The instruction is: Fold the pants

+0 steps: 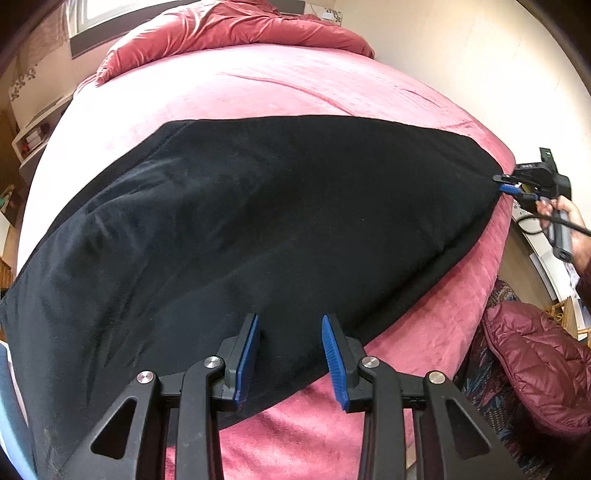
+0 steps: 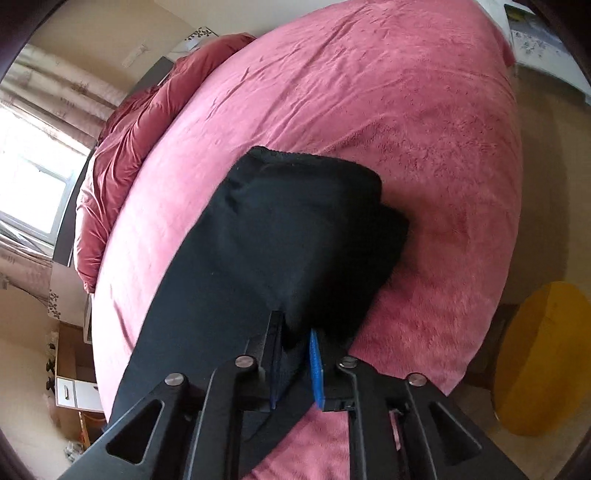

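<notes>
The black pants [image 1: 236, 229] lie spread flat across the pink bed [image 1: 236, 92]. The left gripper [image 1: 290, 354] hovers just above the pants' near edge, jaws apart w/ nothing between them. The right gripper [image 2: 295, 363] is at the pants' far end, cloth bunched between its blue pads [image 2: 316, 365]; whether they still pinch it: cannot tell. A hand [image 1: 570, 221] holds that gripper's handle.

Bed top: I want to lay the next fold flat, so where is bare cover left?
Bare pink bed cover runs between the black pants and the bunched red duvet. A narrower strip borders the near edge by the left tool. The right tool end is crowded.
</notes>
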Available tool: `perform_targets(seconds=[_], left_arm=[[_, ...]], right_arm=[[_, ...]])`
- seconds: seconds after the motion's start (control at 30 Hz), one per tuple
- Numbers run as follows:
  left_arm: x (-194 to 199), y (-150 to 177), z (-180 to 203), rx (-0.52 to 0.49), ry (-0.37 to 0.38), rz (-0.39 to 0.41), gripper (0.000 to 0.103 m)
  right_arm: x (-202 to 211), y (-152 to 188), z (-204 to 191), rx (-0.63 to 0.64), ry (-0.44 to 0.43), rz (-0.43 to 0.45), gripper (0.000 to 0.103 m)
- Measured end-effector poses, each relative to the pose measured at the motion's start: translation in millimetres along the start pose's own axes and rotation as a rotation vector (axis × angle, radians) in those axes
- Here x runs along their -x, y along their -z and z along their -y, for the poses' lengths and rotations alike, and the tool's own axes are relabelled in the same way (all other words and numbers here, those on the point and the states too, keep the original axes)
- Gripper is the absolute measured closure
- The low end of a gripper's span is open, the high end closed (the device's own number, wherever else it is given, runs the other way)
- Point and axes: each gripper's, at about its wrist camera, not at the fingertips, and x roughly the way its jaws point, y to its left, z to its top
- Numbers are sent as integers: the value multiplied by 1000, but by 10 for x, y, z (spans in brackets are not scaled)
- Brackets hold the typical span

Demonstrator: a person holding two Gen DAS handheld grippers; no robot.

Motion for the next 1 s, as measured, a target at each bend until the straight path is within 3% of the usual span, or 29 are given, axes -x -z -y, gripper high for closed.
perform_targets(seconds=[0.13, 0.3, 0.5, 0.67, 0.73, 0.8, 0.83, 0.87, 0.9, 1.0], left_arm=[[10, 58, -15, -19, 2, 17, 65], [14, 114, 75, -65, 15, 26, 54], [-82, 135, 191, -101, -10, 33, 54], [-166, 104, 186, -99, -3, 43, 54], [-207, 94, 183, -100, 2, 47, 57], [-224, 85, 162, -95, 11, 49, 70], [-234, 77, 143, -93, 10, 52, 74], [-220, 80, 147, -92, 13, 54, 81], [-219, 70, 134, -89, 22, 57, 88], [-124, 55, 102, -76, 40, 81, 95]], right_arm=[[118, 254, -187, 54, -78, -61, 81], [-22, 913, -616, 161, -222, -239, 64], [-426, 1356, -958, 189, -251, -365, 63], [-537, 1439, -1045, 187, -259, -371, 63], [-629, 1435, -1124, 194, -253, -365, 63], [-675, 1435, -1108, 177, -250, -365, 66], [-692, 1437, -1116, 177, -246, -361, 72], [-682, 1437, -1118, 189, -236, -354, 86], [-668, 1449, -1128, 210, -232, -349, 91], [-566, 1466, -1244, 272, -232, -324, 95]])
